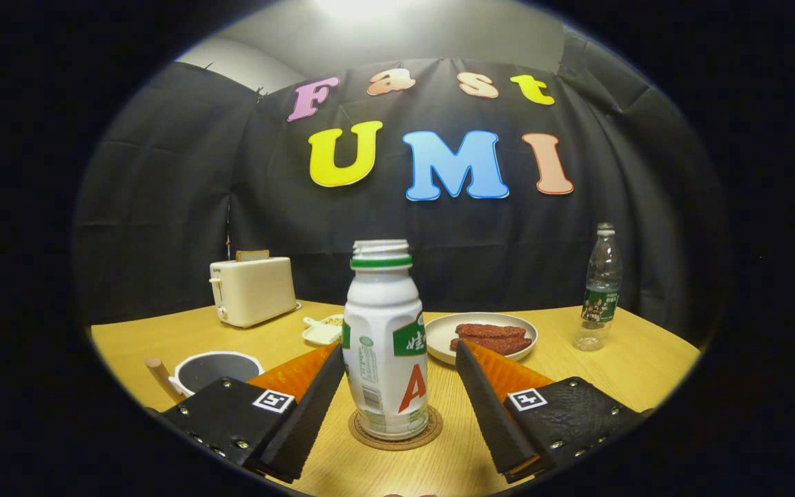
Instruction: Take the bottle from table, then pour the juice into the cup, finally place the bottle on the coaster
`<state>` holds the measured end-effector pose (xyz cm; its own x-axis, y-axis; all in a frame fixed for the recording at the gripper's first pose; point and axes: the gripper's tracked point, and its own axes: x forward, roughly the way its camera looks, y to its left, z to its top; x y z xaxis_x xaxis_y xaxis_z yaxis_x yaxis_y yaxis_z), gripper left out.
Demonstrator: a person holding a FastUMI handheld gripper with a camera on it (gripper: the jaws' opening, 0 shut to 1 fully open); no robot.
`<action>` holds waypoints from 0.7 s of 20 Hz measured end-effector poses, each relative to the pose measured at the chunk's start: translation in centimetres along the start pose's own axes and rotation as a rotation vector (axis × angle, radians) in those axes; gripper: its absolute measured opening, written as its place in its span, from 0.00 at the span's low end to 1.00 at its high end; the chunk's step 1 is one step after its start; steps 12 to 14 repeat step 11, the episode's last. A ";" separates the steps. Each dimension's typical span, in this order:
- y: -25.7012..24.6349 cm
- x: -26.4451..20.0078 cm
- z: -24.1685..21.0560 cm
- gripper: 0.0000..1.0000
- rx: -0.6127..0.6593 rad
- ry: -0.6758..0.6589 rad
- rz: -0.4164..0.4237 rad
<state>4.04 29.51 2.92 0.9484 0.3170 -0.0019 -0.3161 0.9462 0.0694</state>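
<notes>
- On the coaster (395, 436), right at the near end of the wooden table (618, 373), stands the bottle (385, 345), upright, its white body carrying a green neck band, and the mouth looks uncapped.
- Gripper (397, 359) is released: its 2 fingers are spread wide, 1 on each side of the bottle, and neither presses on it.
- Left finger tip sits just beside the bottle's flank, maybe brushing it, hard to call; the right finger stands clearly apart with bare tabletop showing in the gap.
- Off by the left finger, the cup (217, 369) sits on the table, white-rimmed with a dark inside, a wooden handle poking out toward the near side; what it holds cannot be made out.
- Beyond the cup, a cream toaster (252, 290) with a slice of bread (252, 255) standing up in its slot.
- Between toaster and bottle, a small white dish (323, 331) with a spoon resting in it.
- Just behind the bottle to the right, a plate (439, 331) carrying dark red strips of food (491, 337).
- Farther right, well apart from everything else, a clear water bottle (600, 286) stands upright, capped.
</notes>
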 end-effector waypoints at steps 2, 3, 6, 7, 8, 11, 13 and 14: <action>-0.2 -0.9 2.2 0.97 -0.038 -0.047 -0.013; -0.2 -1.5 3.4 0.97 -0.048 -0.073 -0.016; 0.0 -2.8 6.6 0.97 -0.086 -0.135 -0.026; 0.1 -3.3 7.5 0.97 -0.100 -0.152 -0.029; 0.0 -3.7 8.3 0.97 -0.111 -0.167 -0.032; -0.2 -4.9 10.2 0.97 -0.119 -0.210 -0.042; -0.2 -4.9 10.2 0.97 -0.119 -0.210 -0.042; -0.2 -4.9 10.2 0.97 -0.119 -0.210 -0.042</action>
